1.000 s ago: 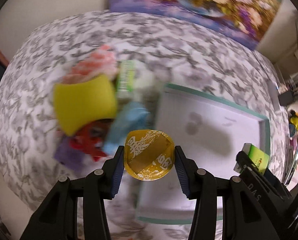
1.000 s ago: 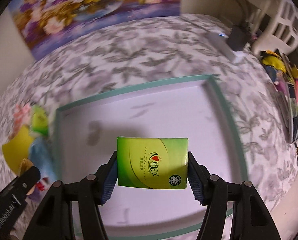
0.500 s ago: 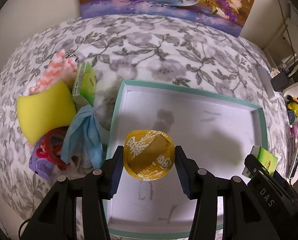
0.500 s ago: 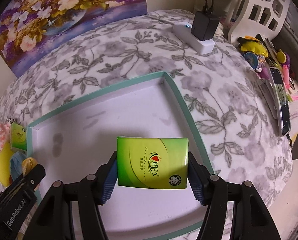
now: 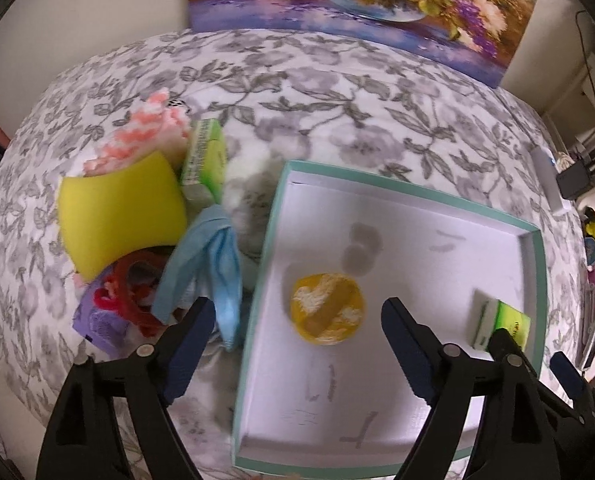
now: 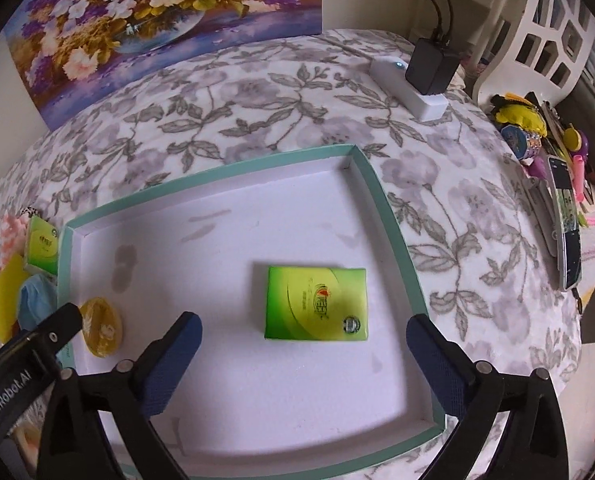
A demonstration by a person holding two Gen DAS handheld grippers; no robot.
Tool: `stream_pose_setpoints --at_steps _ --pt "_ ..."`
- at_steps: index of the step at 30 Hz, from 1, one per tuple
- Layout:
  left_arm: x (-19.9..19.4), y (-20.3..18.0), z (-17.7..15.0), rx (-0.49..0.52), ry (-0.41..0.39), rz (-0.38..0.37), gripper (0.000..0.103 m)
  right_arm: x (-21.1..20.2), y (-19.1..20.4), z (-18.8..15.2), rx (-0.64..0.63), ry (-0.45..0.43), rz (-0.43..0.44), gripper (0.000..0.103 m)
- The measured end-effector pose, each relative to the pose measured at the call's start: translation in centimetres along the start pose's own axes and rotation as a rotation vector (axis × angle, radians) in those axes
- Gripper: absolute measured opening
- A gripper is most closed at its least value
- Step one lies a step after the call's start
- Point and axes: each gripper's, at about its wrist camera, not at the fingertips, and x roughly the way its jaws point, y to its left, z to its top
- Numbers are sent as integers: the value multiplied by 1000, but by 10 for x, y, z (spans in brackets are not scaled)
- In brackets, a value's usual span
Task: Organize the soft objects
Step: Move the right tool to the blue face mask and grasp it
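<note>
Both packs dropped: tissue pack [image 6: 316, 303] flat, long axis sideways.

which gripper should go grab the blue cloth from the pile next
Left. The left gripper, jaws opening and empty, hangs right beside the blue cloth, in the pile outside the tray's left wall. The right gripper hangs over the green tissue pack near the tray's far side.

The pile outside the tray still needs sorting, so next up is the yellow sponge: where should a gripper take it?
Probably from above, across the yellow sponge at its bare left and upper-right edges. It is thick and squashy; the red item and blue cloth crowd its lower edge.
</note>
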Motion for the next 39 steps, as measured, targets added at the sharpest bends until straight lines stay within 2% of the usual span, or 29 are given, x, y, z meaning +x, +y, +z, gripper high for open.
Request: stream_pose_setpoints --at_steps 7,16,23,28,31,33,39 --pt "4 13 1 -29 3 41 92 1 -6 -1 32 -10 -16 103" --pt "-10 39 7 -94 -59 50 92 -2 0 -4 33 -14 -6 103" --pt "-25 83 13 -184 -132 77 92 -8 37 -10 -36 -23 54 103" --pt "-28 116 15 -255 -137 85 92 -13 64 -14 -74 -40 101 103" --pt "-30 133 13 -294 -159 119 92 -14 75 -16 -83 -41 119 103" --pt "-32 140 12 -305 -176 145 92 -15 82 -17 -96 -43 124 103" --pt "-29 160 10 -332 -166 149 92 -22 104 -21 -109 -48 194 103"
